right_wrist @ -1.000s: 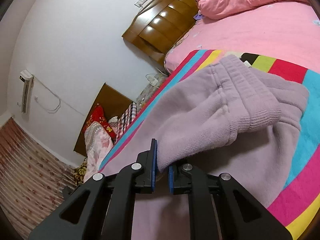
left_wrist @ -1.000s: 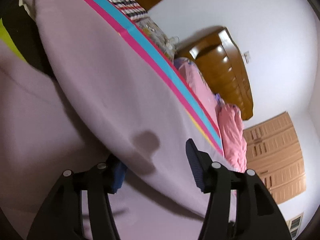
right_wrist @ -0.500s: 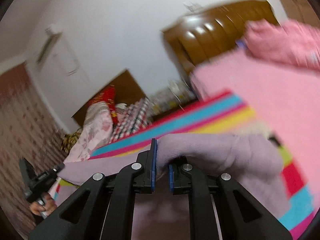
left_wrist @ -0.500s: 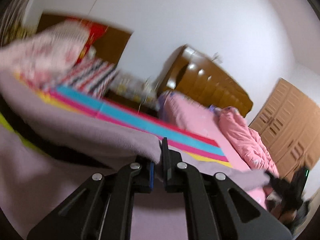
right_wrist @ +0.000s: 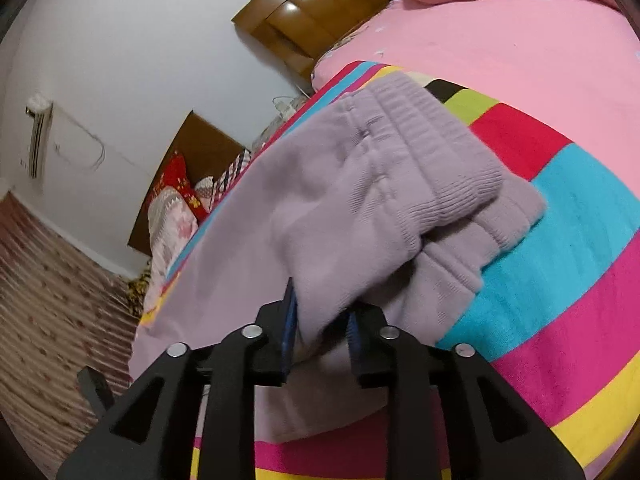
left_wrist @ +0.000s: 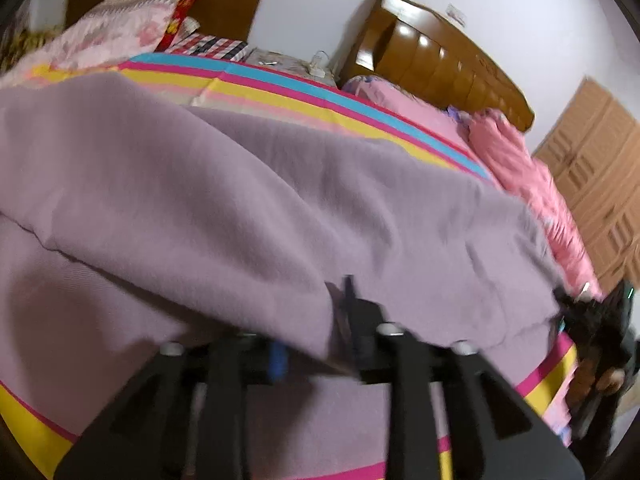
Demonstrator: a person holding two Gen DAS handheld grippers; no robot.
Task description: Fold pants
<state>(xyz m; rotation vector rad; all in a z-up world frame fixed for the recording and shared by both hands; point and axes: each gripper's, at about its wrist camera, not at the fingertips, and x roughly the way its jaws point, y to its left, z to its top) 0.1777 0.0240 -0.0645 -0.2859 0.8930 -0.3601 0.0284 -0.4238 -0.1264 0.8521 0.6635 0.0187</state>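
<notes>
The lilac pants [right_wrist: 360, 208] lie on the striped blanket [right_wrist: 568, 280] near the bed's front edge, doubled over so that the ribbed cuffs rest stacked toward the blanket's far side, which suggests at least one fold is complete. The right gripper [right_wrist: 320, 320] has its jaws parted with a fabric edge lying loose between them, apparently released; the left gripper [left_wrist: 316, 336] also looks parted, cloth draped across one finger, though blur makes this uncertain. Remaining work, by judgement: a further fold to compact the garment and smoothing of the bunched cuffs.
</notes>
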